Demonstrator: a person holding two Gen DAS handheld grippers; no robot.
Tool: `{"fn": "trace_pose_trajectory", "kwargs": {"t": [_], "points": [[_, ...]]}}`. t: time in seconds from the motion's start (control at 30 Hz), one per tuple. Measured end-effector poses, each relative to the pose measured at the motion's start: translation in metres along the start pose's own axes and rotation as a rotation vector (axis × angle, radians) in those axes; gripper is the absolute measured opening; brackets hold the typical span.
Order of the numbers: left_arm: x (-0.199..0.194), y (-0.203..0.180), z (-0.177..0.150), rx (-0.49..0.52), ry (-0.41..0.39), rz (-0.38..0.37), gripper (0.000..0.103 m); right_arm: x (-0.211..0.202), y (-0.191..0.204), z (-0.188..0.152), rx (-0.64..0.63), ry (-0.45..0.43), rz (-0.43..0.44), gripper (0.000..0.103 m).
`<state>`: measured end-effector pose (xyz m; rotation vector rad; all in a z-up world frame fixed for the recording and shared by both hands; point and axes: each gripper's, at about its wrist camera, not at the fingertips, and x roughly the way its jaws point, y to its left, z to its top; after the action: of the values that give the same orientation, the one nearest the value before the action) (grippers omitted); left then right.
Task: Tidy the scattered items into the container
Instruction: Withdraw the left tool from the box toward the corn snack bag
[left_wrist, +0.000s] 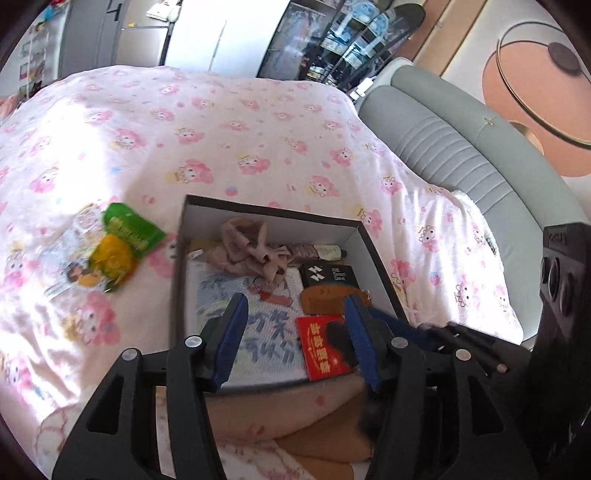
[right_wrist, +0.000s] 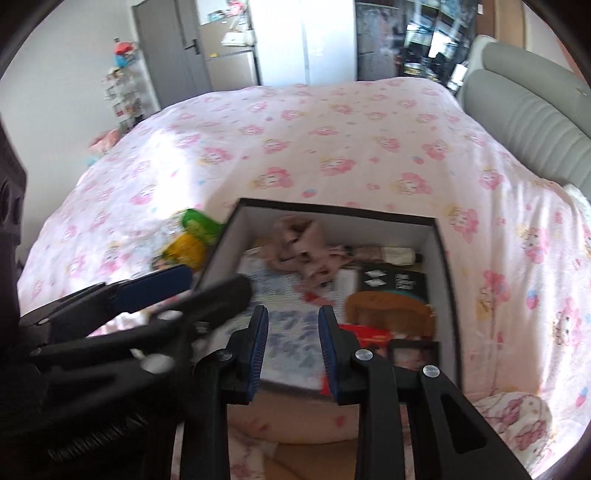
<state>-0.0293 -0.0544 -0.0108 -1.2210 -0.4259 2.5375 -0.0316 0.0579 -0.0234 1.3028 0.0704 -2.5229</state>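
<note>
A dark open box (left_wrist: 271, 215) with white inner walls (right_wrist: 439, 258) lies on the bed. It holds a beige cloth (left_wrist: 255, 247), a black packet (left_wrist: 328, 275), a wooden comb (left_wrist: 325, 300), a red packet (left_wrist: 325, 345) and a blue-printed bag (left_wrist: 258, 325). Green and yellow snack packets (left_wrist: 125, 240) lie on the sheet left of the box, also visible in the right wrist view (right_wrist: 192, 240). My left gripper (left_wrist: 295, 314) is open and empty over the box's near end. My right gripper (right_wrist: 293, 321) is open and empty above the box's near edge; the left gripper's fingers (right_wrist: 155, 286) show at its left.
The bed has a pink cartoon-print sheet (left_wrist: 221, 129). A grey padded headboard (left_wrist: 461, 147) runs along the right. Cabinets, a door and shelves (right_wrist: 229, 44) stand beyond the bed. A beige cushion (left_wrist: 280, 410) lies at the box's near edge.
</note>
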Motion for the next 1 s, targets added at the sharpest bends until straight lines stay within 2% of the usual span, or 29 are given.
{"fn": "trace_pose_trajectory", "kwargs": {"t": [0.17,0.33,0.6,0.7,0.87,1.0], "points": [[-0.025,0.022,-0.012,-0.004,-0.020,0.095,0.056,0.000,0.041,-0.008,-0.093,-0.006,0.055,0.025],[-0.043,0.062,-0.018,-0.066,-0.040,0.122,0.056,0.011,0.069,-0.003,-0.139,0.008,0.063,0.025],[-0.072,0.132,-0.015,-0.160,-0.092,0.182,0.056,0.034,0.121,0.016,-0.213,0.024,0.155,0.027],[-0.072,0.161,-0.013,-0.215,-0.096,0.178,0.056,0.051,0.132,0.025,-0.219,0.038,0.182,0.027],[-0.055,0.217,-0.008,-0.331,-0.086,0.119,0.056,0.090,0.132,0.052,-0.156,0.089,0.220,0.027],[-0.019,0.252,0.001,-0.389,-0.014,0.080,0.056,0.134,0.124,0.077,-0.090,0.168,0.239,0.027]]}}
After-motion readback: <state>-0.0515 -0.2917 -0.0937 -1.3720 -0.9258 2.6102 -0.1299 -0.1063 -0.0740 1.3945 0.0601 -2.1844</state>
